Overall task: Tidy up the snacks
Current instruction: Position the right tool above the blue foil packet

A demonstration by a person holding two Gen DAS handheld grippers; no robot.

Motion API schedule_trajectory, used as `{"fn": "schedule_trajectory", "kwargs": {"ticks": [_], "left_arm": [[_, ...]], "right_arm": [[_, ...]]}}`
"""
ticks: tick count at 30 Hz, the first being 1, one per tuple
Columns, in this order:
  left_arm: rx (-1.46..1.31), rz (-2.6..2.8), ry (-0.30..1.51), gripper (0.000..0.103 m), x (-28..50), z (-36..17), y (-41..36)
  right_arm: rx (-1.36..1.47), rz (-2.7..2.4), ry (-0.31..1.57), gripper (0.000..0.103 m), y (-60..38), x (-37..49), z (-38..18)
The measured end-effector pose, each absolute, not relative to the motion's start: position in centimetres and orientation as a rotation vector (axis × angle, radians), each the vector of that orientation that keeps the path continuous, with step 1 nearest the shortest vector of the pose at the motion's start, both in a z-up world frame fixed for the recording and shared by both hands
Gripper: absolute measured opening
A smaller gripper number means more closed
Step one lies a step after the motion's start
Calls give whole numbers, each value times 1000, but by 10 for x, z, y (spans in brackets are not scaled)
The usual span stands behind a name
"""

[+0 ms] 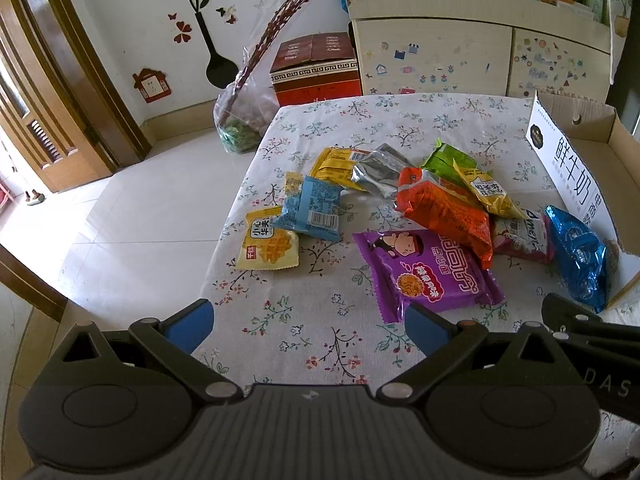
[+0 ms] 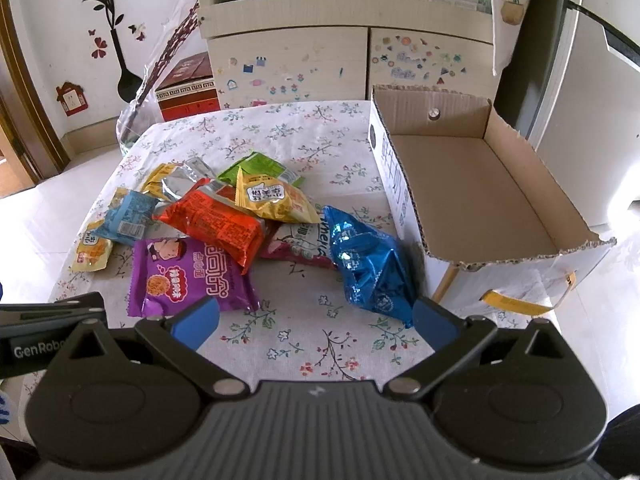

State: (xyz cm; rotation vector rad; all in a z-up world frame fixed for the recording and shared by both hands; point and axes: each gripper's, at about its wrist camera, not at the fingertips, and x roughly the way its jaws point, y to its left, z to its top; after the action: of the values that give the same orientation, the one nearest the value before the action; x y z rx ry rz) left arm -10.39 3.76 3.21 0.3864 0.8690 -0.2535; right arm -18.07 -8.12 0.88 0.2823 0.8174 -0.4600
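Snack packets: lying in a loose heap mid-desk. Purple packet sitting at 6 o'clock of the heap, orange packet overlapping its top edge, blue foil packet resting just beside the cardboard box at 3 o'clock. Left gripper and right gripper: fingers spread wide, holding nothing.

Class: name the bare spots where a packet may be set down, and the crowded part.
Free: inside the cardboard box; the tablecloth strip before the purple packet; the far cloth beyond the green packet. Crowded: the middle heap around the orange packet.
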Motion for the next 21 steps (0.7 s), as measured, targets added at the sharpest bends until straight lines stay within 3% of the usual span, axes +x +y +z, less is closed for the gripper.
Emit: {"fn": "schedule_trajectory", "kwargs": {"ticks": [21], "left_arm": [[200,-241,907,103,-77,45,56]], "right_arm": [[363,-340,711,102,-110,-199,26]]}}
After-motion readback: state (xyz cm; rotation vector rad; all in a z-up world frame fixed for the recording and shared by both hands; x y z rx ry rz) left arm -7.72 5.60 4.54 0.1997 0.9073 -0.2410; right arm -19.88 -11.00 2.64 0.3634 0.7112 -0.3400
